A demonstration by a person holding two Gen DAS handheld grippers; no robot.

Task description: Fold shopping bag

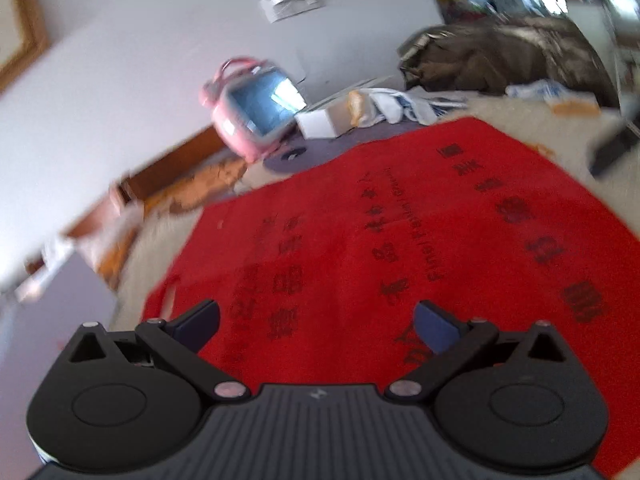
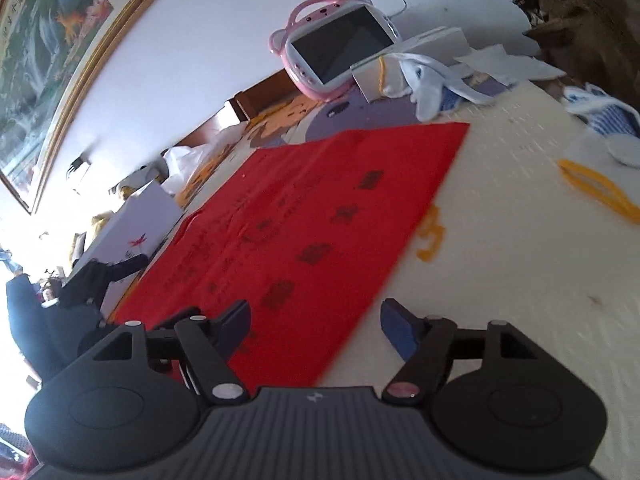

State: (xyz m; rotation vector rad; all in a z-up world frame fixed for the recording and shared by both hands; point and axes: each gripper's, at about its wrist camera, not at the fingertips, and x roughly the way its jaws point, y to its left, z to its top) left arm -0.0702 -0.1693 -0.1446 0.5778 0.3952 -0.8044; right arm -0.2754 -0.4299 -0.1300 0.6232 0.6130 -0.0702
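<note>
Both released, the left gripper (image 1: 318, 326) and right gripper (image 2: 316, 326) hover with nothing between their jaws above the red shopping bag (image 2: 304, 220), spread flat on the cream-covered table (image 2: 520, 240) near a pink toy screen (image 2: 336, 46).

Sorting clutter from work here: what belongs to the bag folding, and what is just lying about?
Job: red shopping bag, left tool, right tool.
Lying about: pink toy tablet, white box, yellow cord, framed picture.
</note>
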